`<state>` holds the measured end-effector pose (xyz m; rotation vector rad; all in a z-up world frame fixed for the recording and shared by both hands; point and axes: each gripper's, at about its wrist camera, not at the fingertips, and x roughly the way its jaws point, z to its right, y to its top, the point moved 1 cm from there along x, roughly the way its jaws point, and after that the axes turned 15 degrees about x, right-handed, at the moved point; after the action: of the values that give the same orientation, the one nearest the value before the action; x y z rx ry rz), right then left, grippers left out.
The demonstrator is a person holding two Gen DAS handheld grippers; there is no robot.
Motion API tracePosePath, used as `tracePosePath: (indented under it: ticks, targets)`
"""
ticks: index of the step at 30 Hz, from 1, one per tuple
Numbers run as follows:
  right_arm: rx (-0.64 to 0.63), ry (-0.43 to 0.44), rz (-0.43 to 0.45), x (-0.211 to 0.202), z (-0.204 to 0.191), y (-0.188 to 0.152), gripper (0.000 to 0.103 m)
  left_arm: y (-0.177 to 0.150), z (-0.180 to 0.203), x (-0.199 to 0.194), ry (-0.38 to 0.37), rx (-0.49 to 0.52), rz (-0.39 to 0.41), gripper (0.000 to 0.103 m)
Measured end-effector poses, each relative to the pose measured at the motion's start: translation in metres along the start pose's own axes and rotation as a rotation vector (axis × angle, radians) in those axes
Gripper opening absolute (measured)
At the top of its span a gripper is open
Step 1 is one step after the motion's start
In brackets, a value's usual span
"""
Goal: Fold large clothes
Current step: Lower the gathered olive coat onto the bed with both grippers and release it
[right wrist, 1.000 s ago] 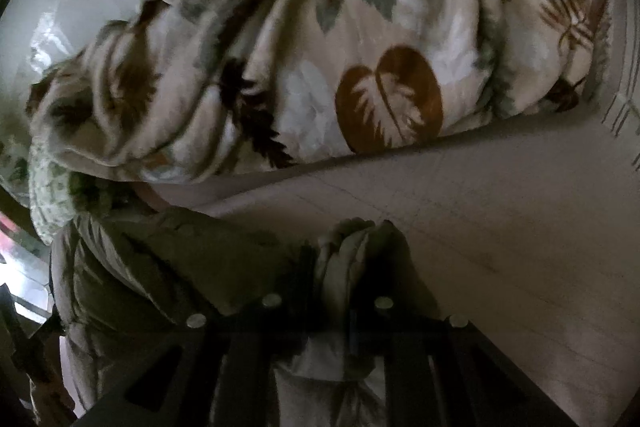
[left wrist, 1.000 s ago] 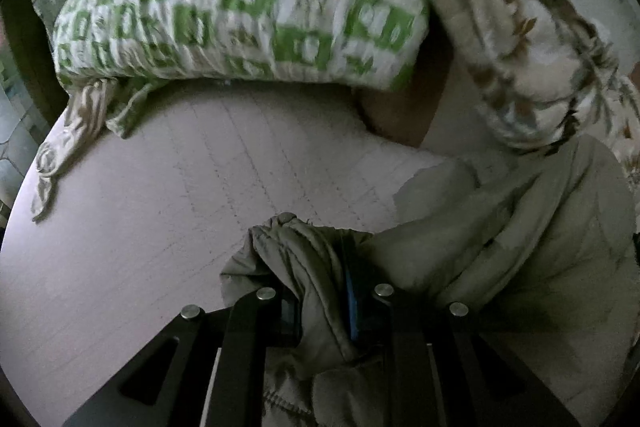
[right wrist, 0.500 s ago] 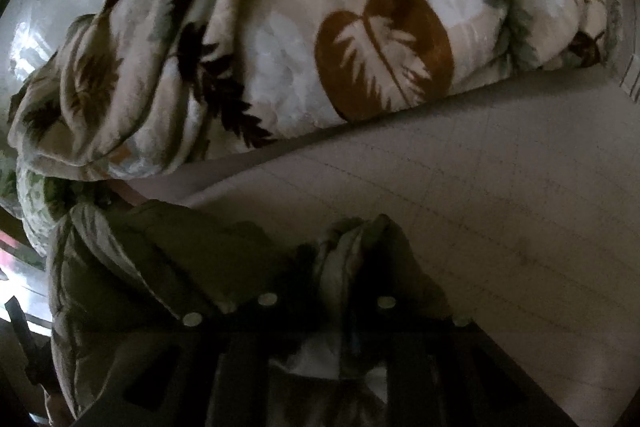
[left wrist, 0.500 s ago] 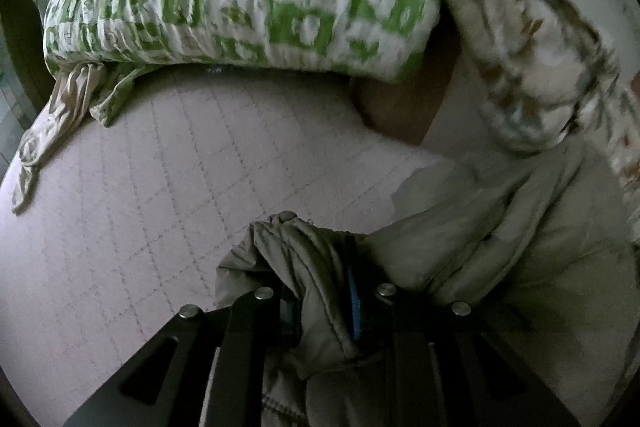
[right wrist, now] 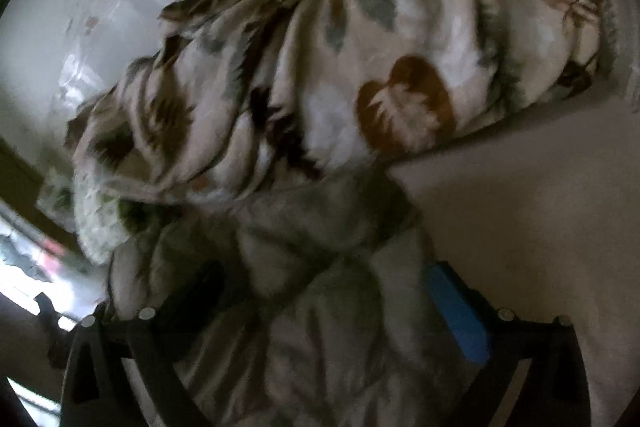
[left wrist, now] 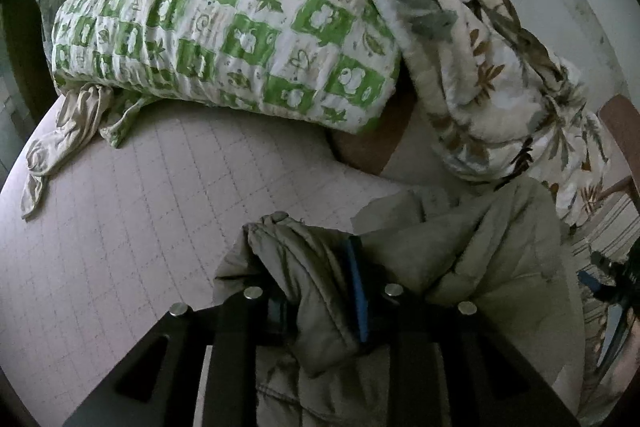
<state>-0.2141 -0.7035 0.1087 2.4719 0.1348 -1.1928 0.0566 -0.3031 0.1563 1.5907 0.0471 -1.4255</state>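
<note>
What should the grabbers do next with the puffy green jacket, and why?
Probably let the left gripper finish letting go and lift clear. The right gripper has just been opening and its jaws stand wide, with the jacket lying loose between them. The left jaws have just been opening a little too, but a bunched fold is still pinched between them. The jacket already rests on the bed.

Left wrist view: taken close above the bed [left wrist: 120,227], angled downward toward the green-checked pillow [left wrist: 224,27]. Right wrist view: likewise steep and close, blurred, faced toward the leaf-print blanket [right wrist: 360,67]. Shared by both: olive jacket [left wrist: 480,255], blanket, bed surface.
</note>
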Motion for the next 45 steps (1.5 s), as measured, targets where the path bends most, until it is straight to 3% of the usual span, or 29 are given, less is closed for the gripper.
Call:
tracePosePath:
  ticks: [6,9,11,13,15,18,22,26,31,37,42,45]
  targets:
    - [-0.029,-0.021,-0.025,-0.003,-0.006,-0.022,0.103,0.007,0.001,-0.008,-0.017,-0.011,-0.018,0.027]
    - [-0.036,-0.023,-0.028,-0.005,-0.006,-0.033,0.103,0.008,-0.003,-0.006,-0.041,-0.045,-0.034,0.032]
    - [-0.040,-0.017,-0.024,-0.009,-0.006,-0.039,0.103,0.007,-0.004,-0.006,-0.069,-0.066,-0.034,0.047]
    - [-0.047,-0.016,-0.013,-0.015,-0.005,-0.043,0.103,0.008,-0.005,-0.011,-0.059,-0.066,-0.013,0.103]
    - [-0.050,-0.012,-0.005,-0.018,-0.005,-0.047,0.103,0.011,-0.008,-0.024,-0.021,-0.053,0.043,0.103]
    - [-0.046,-0.001,-0.003,-0.022,-0.005,-0.051,0.103,0.002,-0.015,-0.031,-0.032,-0.081,0.036,0.103]
    - [-0.037,0.009,0.001,-0.029,0.000,-0.064,0.103,-0.021,-0.008,-0.038,-0.036,-0.042,0.023,0.103]
    - [-0.089,-0.032,-0.003,-0.035,-0.001,-0.089,0.103,-0.068,0.033,-0.040,-0.018,0.071,-0.005,0.103]
    - [-0.240,-0.151,-0.011,-0.030,-0.017,-0.118,0.103,-0.087,0.098,-0.041,0.038,0.264,0.005,0.103]
    - [-0.296,-0.180,-0.013,-0.021,-0.038,-0.128,0.103,-0.086,0.149,-0.015,0.123,0.375,-0.019,0.103]
    - [-0.282,-0.254,-0.027,0.006,-0.034,-0.126,0.103,-0.102,0.153,0.035,0.209,0.393,-0.119,0.103]
    - [-0.286,-0.311,-0.065,0.028,-0.023,-0.131,0.103,-0.115,0.148,0.048,0.198,0.373,-0.108,0.103]
